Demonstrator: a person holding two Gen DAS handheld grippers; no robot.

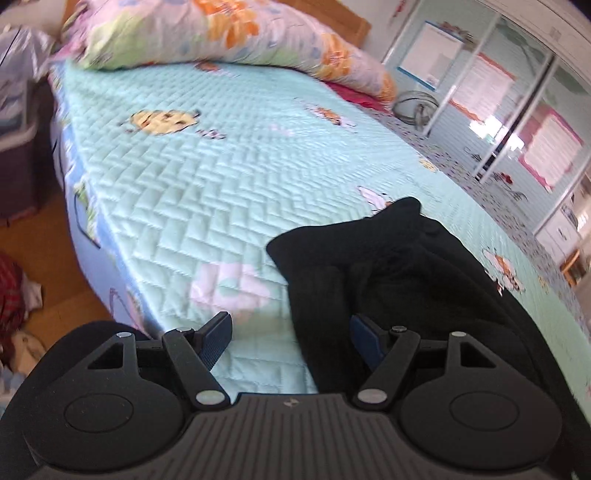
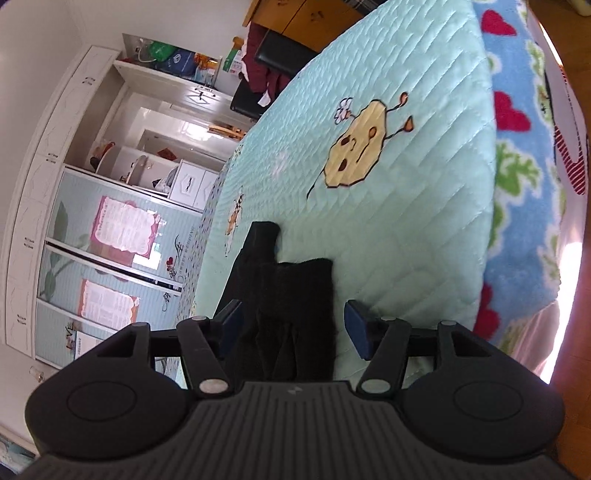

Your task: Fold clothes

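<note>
A black garment [image 1: 388, 258] lies bunched on the pale green quilted bed cover [image 1: 184, 184], near the bed's close edge. My left gripper [image 1: 291, 332] hovers open over that edge; the cloth's left border lies between its fingers, nearer the right pad, and nothing is pinched. In the right wrist view the black garment [image 2: 291, 295] runs lengthwise between the fingers of my right gripper [image 2: 293, 325]. Those jaws stand apart, with a strip of green bed cover [image 2: 406, 221] showing between the cloth and the right pad [image 2: 356, 325].
A floral pillow [image 1: 221, 33] lies at the head of the bed. Sliding wardrobe doors [image 1: 498, 110] stand beyond the far side. Loose clothes [image 1: 14, 295] sit on the wooden floor. A blue fleece blanket with red hearts [image 2: 517, 147] hangs over the bed's edge.
</note>
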